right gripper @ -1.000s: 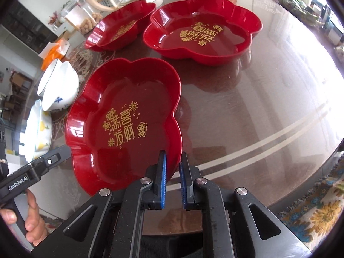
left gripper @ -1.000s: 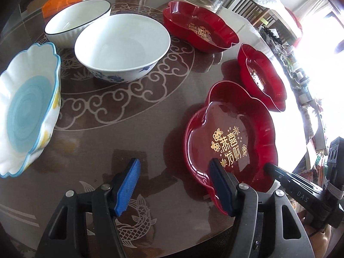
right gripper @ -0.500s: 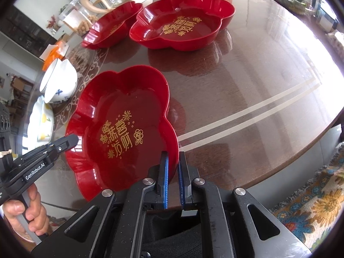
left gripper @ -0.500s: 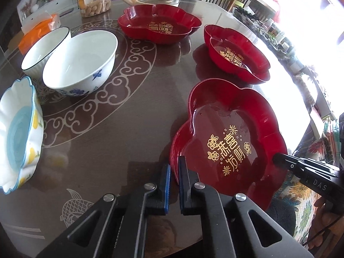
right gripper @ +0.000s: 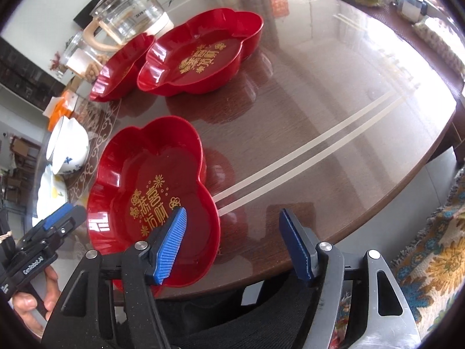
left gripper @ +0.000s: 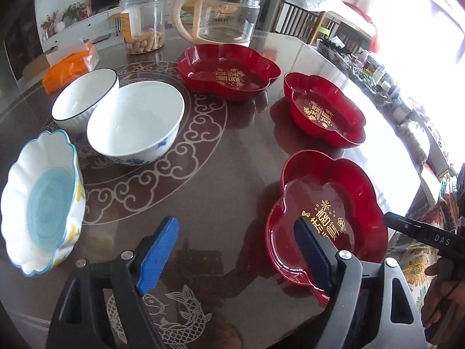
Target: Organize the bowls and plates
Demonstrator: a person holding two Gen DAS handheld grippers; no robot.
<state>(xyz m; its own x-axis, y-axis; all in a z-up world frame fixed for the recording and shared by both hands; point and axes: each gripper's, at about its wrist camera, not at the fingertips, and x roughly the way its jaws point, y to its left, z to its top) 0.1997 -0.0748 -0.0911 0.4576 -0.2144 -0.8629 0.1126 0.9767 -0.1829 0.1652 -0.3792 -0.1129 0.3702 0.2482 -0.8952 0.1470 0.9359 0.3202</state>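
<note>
Three red flower-shaped plates with gold writing lie on the round table. The nearest red plate [left gripper: 343, 203] [right gripper: 151, 186] lies at the near edge. My left gripper [left gripper: 235, 247] is open, its right finger over that plate's near rim. My right gripper [right gripper: 232, 241] is open, its left finger over the same plate's near rim. A second red plate [left gripper: 325, 116] [right gripper: 200, 55] and a third [left gripper: 229, 72] [right gripper: 122, 69] lie farther back. A white bowl with blue flowers [left gripper: 136, 125], a black-rimmed white bowl [left gripper: 84, 99] and a white-and-blue scalloped bowl [left gripper: 40, 203] stand at the left.
A glass kettle [left gripper: 223, 14], a clear jar of peanuts [left gripper: 142, 26] and an orange tissue box [left gripper: 69, 64] stand at the table's far side. The table's right edge [right gripper: 407, 180] drops to a patterned rug [right gripper: 436, 261].
Both grippers were shut half a second ago and are now open. The near red plate now rests on the table, released from the right gripper's grip.
</note>
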